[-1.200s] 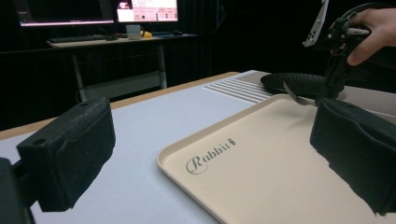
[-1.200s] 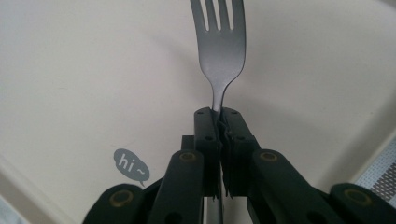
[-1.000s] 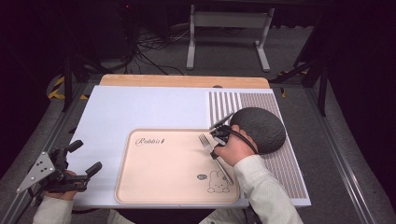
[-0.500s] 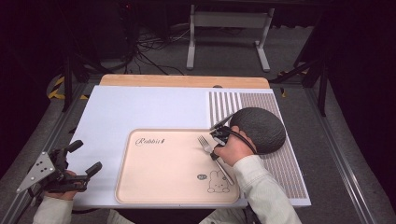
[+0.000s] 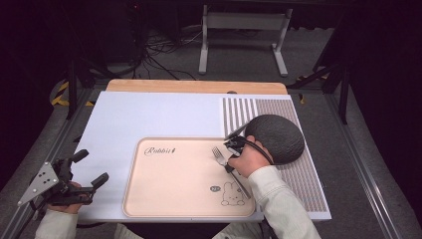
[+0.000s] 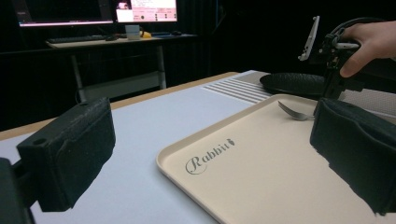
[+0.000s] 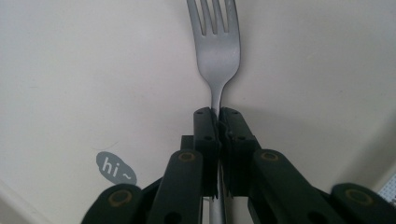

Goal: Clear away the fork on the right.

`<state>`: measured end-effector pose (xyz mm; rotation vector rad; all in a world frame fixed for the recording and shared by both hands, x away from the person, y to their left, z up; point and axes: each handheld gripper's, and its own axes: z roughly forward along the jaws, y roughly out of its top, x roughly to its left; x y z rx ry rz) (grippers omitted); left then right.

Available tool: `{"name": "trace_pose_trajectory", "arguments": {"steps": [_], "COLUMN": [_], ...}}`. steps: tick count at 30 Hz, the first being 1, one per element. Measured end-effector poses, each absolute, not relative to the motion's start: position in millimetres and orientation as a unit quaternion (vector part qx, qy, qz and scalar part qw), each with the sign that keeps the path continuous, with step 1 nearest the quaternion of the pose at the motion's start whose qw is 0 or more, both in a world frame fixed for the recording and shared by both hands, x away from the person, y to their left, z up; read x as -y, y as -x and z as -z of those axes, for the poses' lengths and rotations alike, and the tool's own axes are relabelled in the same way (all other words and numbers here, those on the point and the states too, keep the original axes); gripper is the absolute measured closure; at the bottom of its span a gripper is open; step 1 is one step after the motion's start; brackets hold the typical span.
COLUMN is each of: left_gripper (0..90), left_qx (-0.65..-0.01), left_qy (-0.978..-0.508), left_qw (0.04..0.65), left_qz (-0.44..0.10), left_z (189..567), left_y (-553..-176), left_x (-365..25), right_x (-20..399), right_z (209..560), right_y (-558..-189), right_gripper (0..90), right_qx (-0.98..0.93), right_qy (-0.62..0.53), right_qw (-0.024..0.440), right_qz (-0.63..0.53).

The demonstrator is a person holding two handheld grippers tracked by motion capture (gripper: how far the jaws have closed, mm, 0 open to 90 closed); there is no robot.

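A metal fork [image 5: 219,155] lies on the beige tray [image 5: 174,189], tines toward the far side. My right gripper [image 5: 229,167] is shut on the fork's neck. In the right gripper view the two black jaws [image 7: 218,116] meet tight around the neck just below the tines of the fork [image 7: 215,46], over the tray [image 7: 93,70]. My left gripper [image 5: 91,167] rests open at the table's near left corner, off the tray, with nothing between its fingers. In the left gripper view the fork [image 6: 294,113] and the right gripper [image 6: 334,70] show beyond the wide-apart jaws.
A dark round plate [image 5: 276,137] sits on the striped mat [image 5: 298,174] right of the tray, close behind the right hand. The tray bears a "Rabbit" print and a rabbit drawing. A white board [image 5: 149,114] covers the table. Stands and cables sit beyond the far edge.
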<state>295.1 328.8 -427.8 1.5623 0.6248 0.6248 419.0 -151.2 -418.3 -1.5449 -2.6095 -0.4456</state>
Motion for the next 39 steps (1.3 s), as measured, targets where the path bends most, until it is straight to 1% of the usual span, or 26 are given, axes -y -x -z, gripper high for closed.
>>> {"name": "trace_pose_trajectory", "arguments": {"steps": [2,5,6,7,8,10,11,12,13,15,17,18,19,20,21,23,25,26,28,32,39], "left_gripper": [0.9,0.9,0.9,0.9,0.9,0.9,0.9,0.9,0.9,0.9,0.9,0.9,0.9,0.9,0.9,0.9,0.9,0.9,0.9,0.9,0.9], "left_qx": [-0.272,-0.272,-0.272,-0.272,-0.272,-0.272,-0.272,-0.272,-0.272,-0.272,-0.273,-0.273,-0.273,-0.273,-0.273,-0.273,-0.273,-0.273,-0.275,-0.274,-0.275], "left_qy": [-0.682,-0.681,-0.681,-0.681,-0.681,-0.682,-0.682,-0.682,-0.681,-0.682,-0.681,-0.681,-0.681,-0.681,-0.681,-0.681,-0.681,-0.681,-0.679,-0.679,-0.679], "left_qw": [0.623,0.623,0.623,0.623,0.624,0.623,0.623,0.623,0.624,0.623,0.623,0.623,0.623,0.623,0.623,0.623,0.624,0.624,0.625,0.626,0.625], "left_qz": [-0.271,-0.271,-0.271,-0.271,-0.27,-0.27,-0.27,-0.27,-0.27,-0.27,-0.27,-0.27,-0.271,-0.27,-0.27,-0.27,-0.27,-0.27,-0.27,-0.269,-0.269], "left_z": [428,428,428,428,428,428,428,428,428,428,428,428,428,428,428,428,428,428,428,428,428], "left_y": [-295,-295,-295,-295,-295,-295,-295,-295,-295,-295,-295,-295,-295,-296,-296,-295,-295,-295,-295,-295,-296], "left_x": [-329,-329,-329,-329,-329,-329,-329,-329,-329,-329,-329,-329,-329,-329,-329,-329,-329,-329,-329,-329,-329], "right_x": [151,151,151,150,150,150,148,148,148,146,143,140,139,137,134,130,125,125,121,114,112], "right_z": [419,418,418,417,417,415,414,414,414,412,410,409,408,406,403,399,399,399,403,415,425], "right_y": [-419,-418,-418,-418,-418,-418,-417,-417,-417,-418,-418,-418,-418,-418,-418,-417,-417,-417,-417,-419,-423], "right_gripper": [84.2,78.8,78.8,73.9,73.9,64.2,50.6,50.6,45.8,31.7,25.6,26.0,28.9,36.6,48.2,69.1,85.2,85.2,90.0,90.0,90.0], "right_qx": [0.851,0.855,0.855,0.859,0.859,0.861,0.862,0.862,0.864,0.865,0.872,0.879,0.888,0.897,0.904,0.911,0.914,0.914,0.919,0.926,0.922], "right_qy": [0.504,0.497,0.497,0.49,0.49,0.484,0.477,0.477,0.471,0.456,0.432,0.412,0.39,0.365,0.344,0.318,0.304,0.304,0.281,0.254,0.267], "right_qw": [0.038,0.032,0.032,0.022,0.022,0.015,-0.004,-0.004,-0.012,-0.028,-0.04,-0.047,-0.052,-0.054,-0.048,-0.053,-0.064,-0.064,-0.068,-0.092,-0.102], "right_qz": [0.144,0.146,0.146,0.148,0.148,0.154,0.168,0.168,0.177,0.206,0.227,0.235,0.24,0.245,0.25,0.258,0.262,0.262,0.269,0.265,0.262]}}
